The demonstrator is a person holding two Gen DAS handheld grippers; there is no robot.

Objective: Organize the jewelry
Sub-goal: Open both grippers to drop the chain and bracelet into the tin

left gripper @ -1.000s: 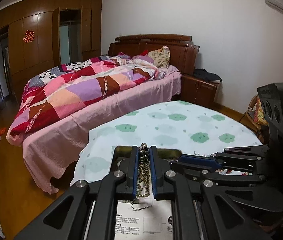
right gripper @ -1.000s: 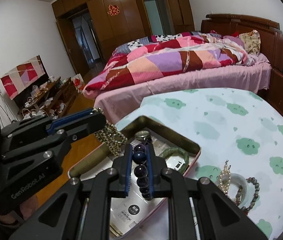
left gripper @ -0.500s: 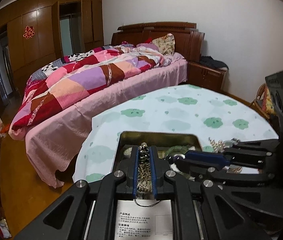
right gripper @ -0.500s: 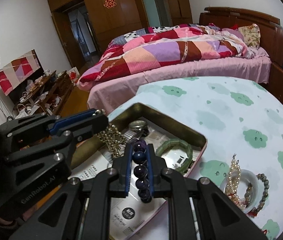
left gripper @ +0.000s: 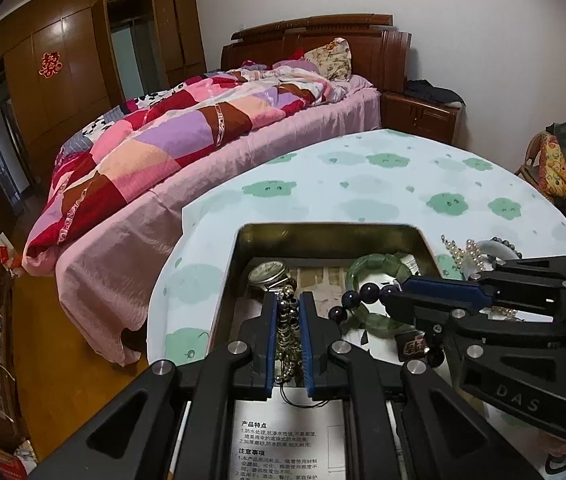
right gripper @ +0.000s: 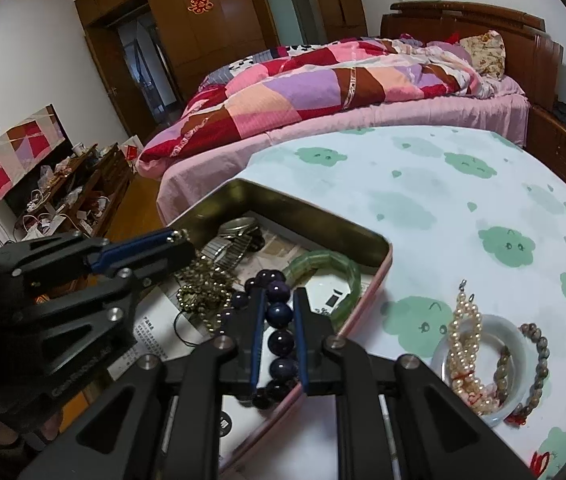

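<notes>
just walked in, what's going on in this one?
A person is sorting jewelry with two handheld grippers over a metal tin on the table. The left gripper is shut on a gold bead chain; the right gripper is shut on a dark purple bead bracelet. Both pieces hang over the open tin, which already holds a green bangle and a wristwatch. Pearls and another bead bracelet wait in a small white dish beside the tin.

Dark purple beads [right gripper: 279, 316], green bangle [right gripper: 343, 280], cloud-print tablecloth [right gripper: 463, 208]
</notes>
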